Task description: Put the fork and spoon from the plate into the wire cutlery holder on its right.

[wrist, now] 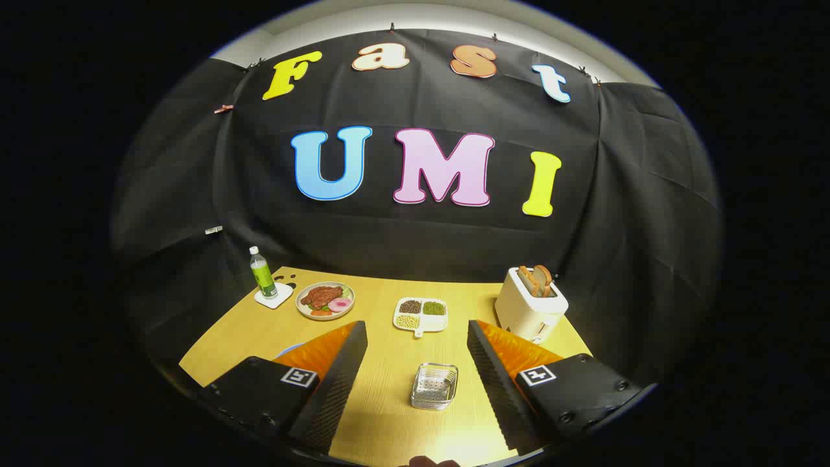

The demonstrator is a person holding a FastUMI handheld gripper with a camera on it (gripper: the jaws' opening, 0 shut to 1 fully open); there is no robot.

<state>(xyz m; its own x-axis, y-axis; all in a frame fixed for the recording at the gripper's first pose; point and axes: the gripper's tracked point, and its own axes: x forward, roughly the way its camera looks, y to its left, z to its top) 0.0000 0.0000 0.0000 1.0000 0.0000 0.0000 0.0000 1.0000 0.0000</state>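
Nearest to us, our gripper has its two fingers spread wide with nothing between them, raised above the pale yellow wooden table, which suits a survey of the scene before any reach. Between the fingers, slightly toward the right one, sits the square wire cutlery holder, standing upright with its mouth open to the top, so we judge it ready to take cutlery dropped in from above. A sliver of blue rim peeks out behind the left finger; we take it for the plate that should lie left of the holder, but the finger hides it, and we cannot tell where the fork and spoon rest on it. Beyond the fingers lie a white divided tray of grains and beans, a round plate of meat and vegetables, a green bottle on a white coaster and a cream toaster holding toast slices, all well apart from the holder. By our reckoning the task is not yet begun.
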